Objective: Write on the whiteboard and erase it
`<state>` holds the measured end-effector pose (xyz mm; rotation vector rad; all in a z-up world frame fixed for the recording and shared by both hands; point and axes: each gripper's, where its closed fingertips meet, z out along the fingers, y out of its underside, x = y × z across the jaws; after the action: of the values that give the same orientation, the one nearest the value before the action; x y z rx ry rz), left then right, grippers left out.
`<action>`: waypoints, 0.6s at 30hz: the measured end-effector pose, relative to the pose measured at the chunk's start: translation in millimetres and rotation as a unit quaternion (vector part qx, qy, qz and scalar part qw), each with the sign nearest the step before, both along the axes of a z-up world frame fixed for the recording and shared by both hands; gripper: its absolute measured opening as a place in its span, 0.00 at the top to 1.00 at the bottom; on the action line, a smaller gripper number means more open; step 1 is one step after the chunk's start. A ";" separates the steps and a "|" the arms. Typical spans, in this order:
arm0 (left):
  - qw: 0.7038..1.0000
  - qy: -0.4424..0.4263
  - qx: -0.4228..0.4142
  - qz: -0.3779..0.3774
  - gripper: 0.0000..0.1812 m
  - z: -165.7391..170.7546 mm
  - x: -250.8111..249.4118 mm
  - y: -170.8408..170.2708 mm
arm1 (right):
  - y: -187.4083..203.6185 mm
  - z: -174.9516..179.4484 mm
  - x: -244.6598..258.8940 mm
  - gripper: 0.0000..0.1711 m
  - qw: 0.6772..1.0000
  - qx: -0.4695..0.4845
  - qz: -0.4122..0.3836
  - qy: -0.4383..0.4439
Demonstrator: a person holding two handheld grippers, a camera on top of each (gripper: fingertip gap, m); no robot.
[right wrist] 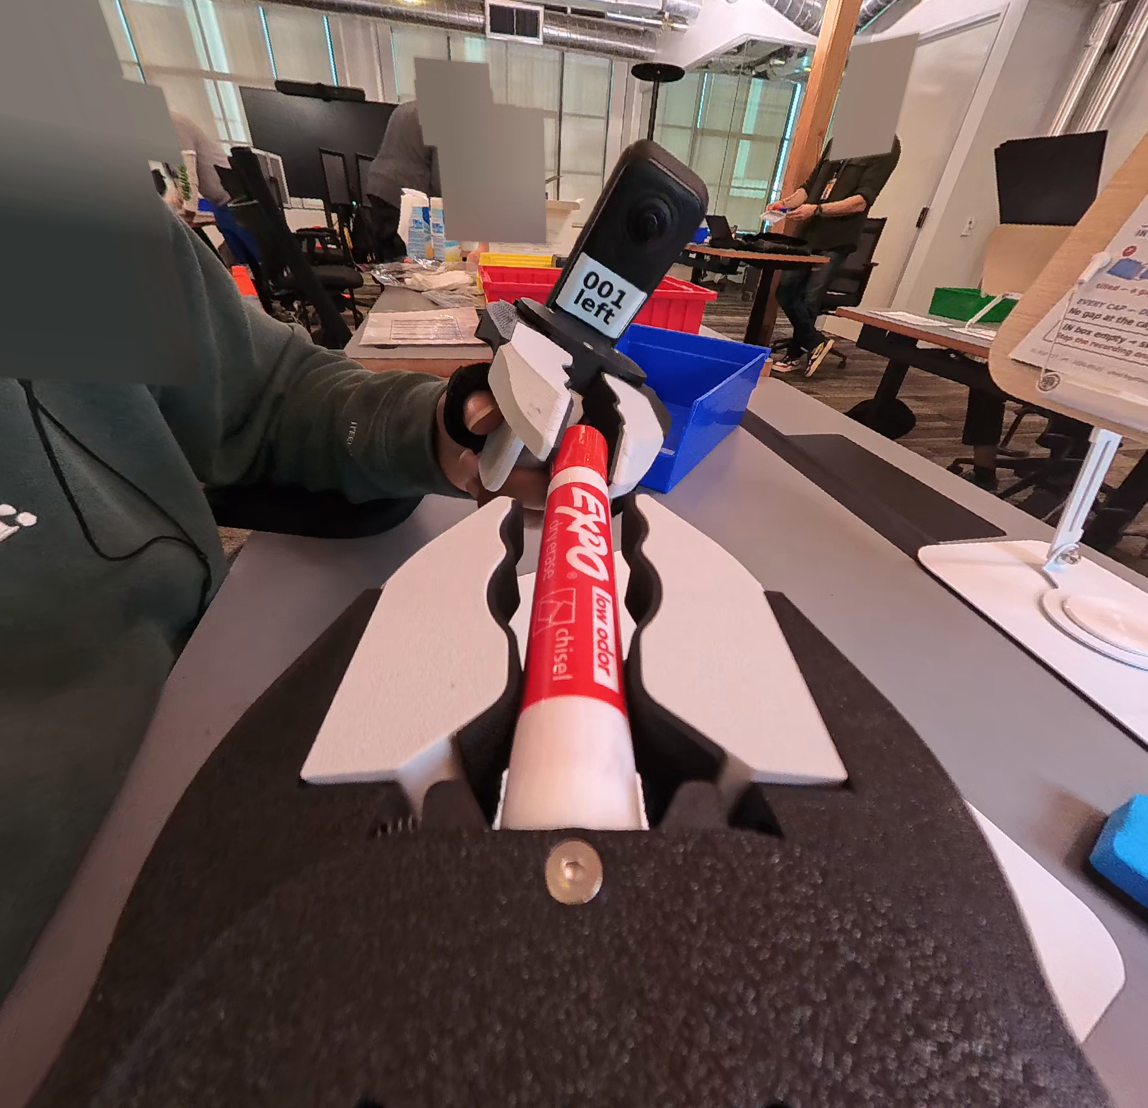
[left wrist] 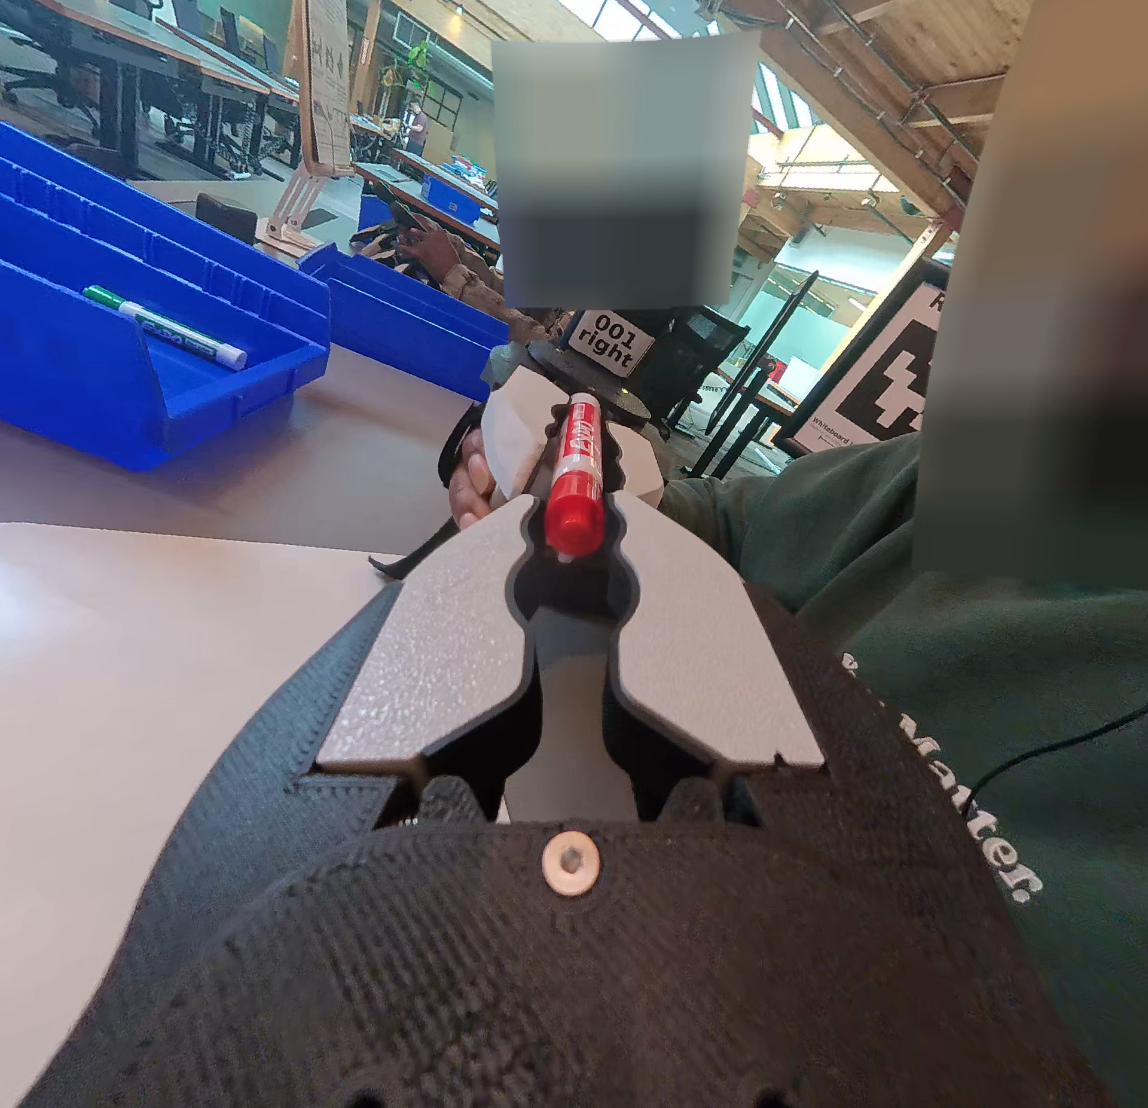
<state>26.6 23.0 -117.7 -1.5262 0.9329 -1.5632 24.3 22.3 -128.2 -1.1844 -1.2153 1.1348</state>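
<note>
The red marker (right wrist: 574,631) lies along the channel between the fingers of my right claw (right wrist: 571,519), its white barrel end back at the base and its red cap pointing forward. The scalloped inner edges pinch the barrel from both sides. In the left wrist view the cap end of the same marker (left wrist: 576,488) reaches into the tips of my left claw (left wrist: 574,541), whose fingers are drawn nearly together with the red cap (left wrist: 574,522) between their scalloped tips; from this view alone I cannot tell how firmly they press it. The two claws face each other, tip to tip, above the grey surface (right wrist: 838,581).

A white whiteboard (left wrist: 155,674) lies flat on the surface below my left claw. In the right wrist view a blue eraser (right wrist: 1124,854) sits at the right edge. An open blue bin (left wrist: 186,395) on the surface holds a green marker (left wrist: 168,326); more blue bins (left wrist: 404,314) stand behind it. A red bin (right wrist: 677,301) and another blue bin (right wrist: 702,388) stand behind the left claw. The room is an open workshop with desks, chairs, exposed ducts and timber beams; people stand farther off.
</note>
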 end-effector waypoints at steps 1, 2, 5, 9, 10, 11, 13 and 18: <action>1.000 0.001 0.002 -0.001 0.90 0.4 -0.5 -0.1 | -0.3 -0.1 -0.1 0.81 1.000 0.001 0.001 0.000; 1.000 0.002 0.005 -0.002 0.90 0.9 -1.1 -0.4 | -0.6 0.0 -0.1 0.81 1.000 0.003 0.001 -0.001; 1.000 0.005 0.013 -0.003 0.90 2.9 -2.9 -1.0 | -1.2 0.4 0.3 0.81 1.000 0.007 0.002 -0.003; 1.000 0.008 0.016 -0.005 0.90 5.2 -6.6 0.0 | -0.8 0.4 1.3 0.81 1.000 0.012 -0.001 -0.007; 1.000 0.008 0.015 -0.005 0.90 5.9 -8.0 0.9 | 0.0 0.8 2.2 0.81 1.000 0.013 -0.003 -0.008; 1.000 0.007 0.015 -0.004 0.90 7.0 -10.2 2.1 | 2.3 2.4 5.3 0.81 1.000 0.013 -0.007 -0.004; 0.998 -0.054 0.003 0.043 1.00 25.6 -38.9 22.8 | 16.2 18.3 33.5 0.82 0.998 -0.002 -0.031 0.048; 0.995 -0.022 0.041 0.087 1.00 19.6 -70.6 39.4 | 29.4 13.3 44.4 0.81 0.997 0.002 -0.057 0.046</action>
<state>-44.0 62.5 -98.1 -1.4700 0.8059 -1.4117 68.7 51.7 -114.9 -1.1709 -1.0658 1.0886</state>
